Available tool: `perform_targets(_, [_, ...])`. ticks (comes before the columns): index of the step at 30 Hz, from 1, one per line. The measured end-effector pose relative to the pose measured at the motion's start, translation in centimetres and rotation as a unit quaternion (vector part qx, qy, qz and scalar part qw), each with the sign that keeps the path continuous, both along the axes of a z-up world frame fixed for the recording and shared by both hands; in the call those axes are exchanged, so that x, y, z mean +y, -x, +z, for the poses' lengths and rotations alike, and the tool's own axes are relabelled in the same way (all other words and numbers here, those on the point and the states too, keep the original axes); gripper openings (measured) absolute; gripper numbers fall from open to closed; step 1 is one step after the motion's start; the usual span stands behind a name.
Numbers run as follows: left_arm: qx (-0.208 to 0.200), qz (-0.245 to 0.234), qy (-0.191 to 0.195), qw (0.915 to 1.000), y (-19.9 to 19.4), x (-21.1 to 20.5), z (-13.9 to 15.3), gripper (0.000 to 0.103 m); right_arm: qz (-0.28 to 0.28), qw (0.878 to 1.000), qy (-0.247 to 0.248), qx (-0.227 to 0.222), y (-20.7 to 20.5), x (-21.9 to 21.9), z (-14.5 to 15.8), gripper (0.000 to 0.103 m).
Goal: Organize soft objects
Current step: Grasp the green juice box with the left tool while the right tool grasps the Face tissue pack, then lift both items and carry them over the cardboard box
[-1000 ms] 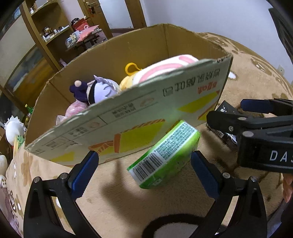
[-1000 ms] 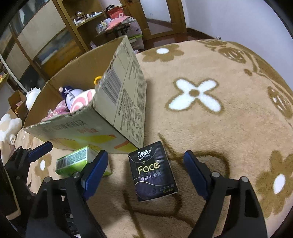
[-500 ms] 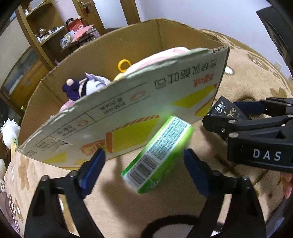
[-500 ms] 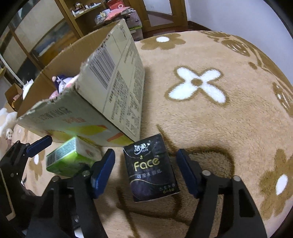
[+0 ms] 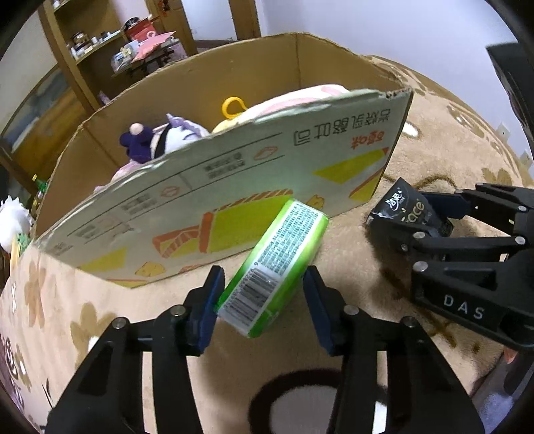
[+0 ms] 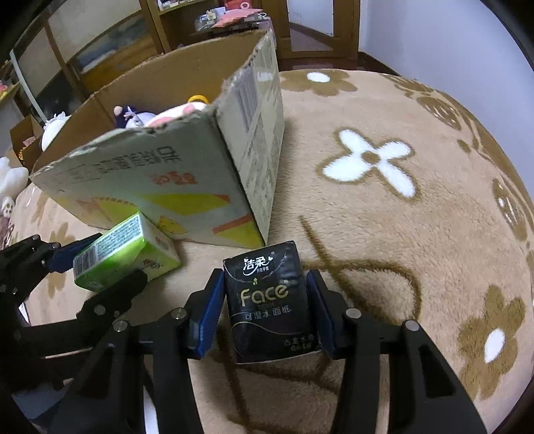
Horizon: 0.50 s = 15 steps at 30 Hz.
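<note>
My left gripper [image 5: 263, 300] is shut on a green tissue pack [image 5: 273, 267], which leans against the front wall of the cardboard box [image 5: 233, 187]. My right gripper [image 6: 267, 307] is shut on a black "Face" tissue pack [image 6: 270, 297] that rests on the carpet by the box's near corner. The box [image 6: 253, 133] holds plush toys: a purple and white one [image 5: 160, 140] and a pink and white one [image 5: 293, 100]. The green pack [image 6: 123, 253] and the left gripper [image 6: 96, 267] also show in the right wrist view. The right gripper [image 5: 430, 213] and black pack [image 5: 407, 207] show in the left wrist view.
A beige flower-pattern carpet [image 6: 383, 187] covers the floor. Wooden shelves [image 5: 110, 43] with clutter stand behind the box. White plush toys [image 6: 13, 173] lie at the far left. A white wall [image 5: 383, 26] is beyond the carpet.
Both grippers moved forward and closed: the left fingers closed onto the green pack, the right fingers onto the black pack. Both were open around the packs before.
</note>
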<state>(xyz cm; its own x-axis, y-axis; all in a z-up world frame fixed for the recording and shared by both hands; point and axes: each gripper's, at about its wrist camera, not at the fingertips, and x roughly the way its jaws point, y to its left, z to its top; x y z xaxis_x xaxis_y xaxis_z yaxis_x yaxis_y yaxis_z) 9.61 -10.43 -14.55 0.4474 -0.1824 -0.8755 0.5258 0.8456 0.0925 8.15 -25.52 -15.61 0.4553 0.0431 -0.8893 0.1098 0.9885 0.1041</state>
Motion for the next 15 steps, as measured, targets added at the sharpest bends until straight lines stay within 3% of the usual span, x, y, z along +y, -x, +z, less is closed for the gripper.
perform_targets(6, [0.001, 0.011, 0.015, 0.9998, 0.7, 1.1, 1.1, 0.034, -0.006, 1.000, 0.003, -0.025, 1.2, 0.1, 1.9, 0.052])
perform_targets(15, [-0.029, 0.024, 0.027, 0.9989, 2.2, 2.7, 4.0, 0.033, -0.002, 0.998, 0.012, -0.063, 2.8, 0.7, 4.9, 0.052])
